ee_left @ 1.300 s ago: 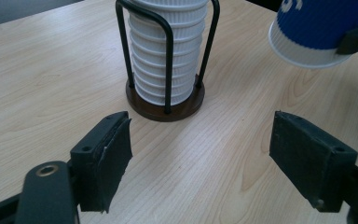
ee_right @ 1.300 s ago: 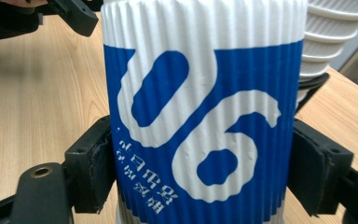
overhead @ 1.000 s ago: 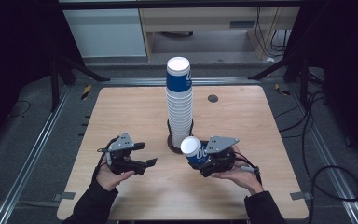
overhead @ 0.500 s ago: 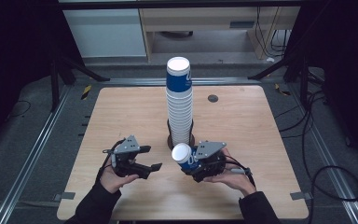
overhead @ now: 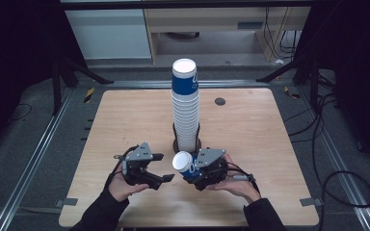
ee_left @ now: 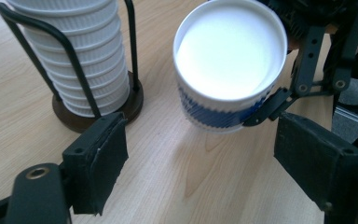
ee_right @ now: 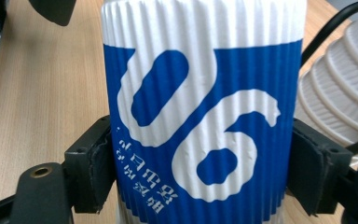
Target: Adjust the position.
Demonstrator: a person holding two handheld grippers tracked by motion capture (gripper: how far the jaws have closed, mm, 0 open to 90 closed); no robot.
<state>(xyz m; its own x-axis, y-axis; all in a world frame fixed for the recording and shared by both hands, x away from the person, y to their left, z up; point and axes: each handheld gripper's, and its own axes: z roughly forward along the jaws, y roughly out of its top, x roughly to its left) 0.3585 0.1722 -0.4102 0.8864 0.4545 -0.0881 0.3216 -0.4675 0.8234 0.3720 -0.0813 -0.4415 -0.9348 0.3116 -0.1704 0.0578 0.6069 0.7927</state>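
While the right gripper (overhead: 192, 168) was held low over the near middle of the bench (overhead: 250, 125), its two black jaws were seen pressed against opposite sides of a blue-and-white paper cup (ee_right: 200, 107), one pad on each flank of the ribbed sleeve. The cup was gripped around its lower half and was tilted, so that its white open mouth was turned toward the left gripper (overhead: 166, 168). A large white figure on a blue band, with small white lettering below it, was shown on the cup's wall in the right gripper view.

The left gripper was held just beside the cup, on the person's left, with its jaws spread wide and nothing between the pads; bare wood was seen through the gap in the left gripper view, and the cup's rim was seen just beyond the jaw tips, clear of both pads.

Directly behind the held cup, a tall stack of cups (overhead: 185, 103) was standing upright in a black wire holder on a round dark base (ee_left: 121, 109). A small dark round fitting (overhead: 219, 101) was set in the bench top farther back, to the right of the stack.
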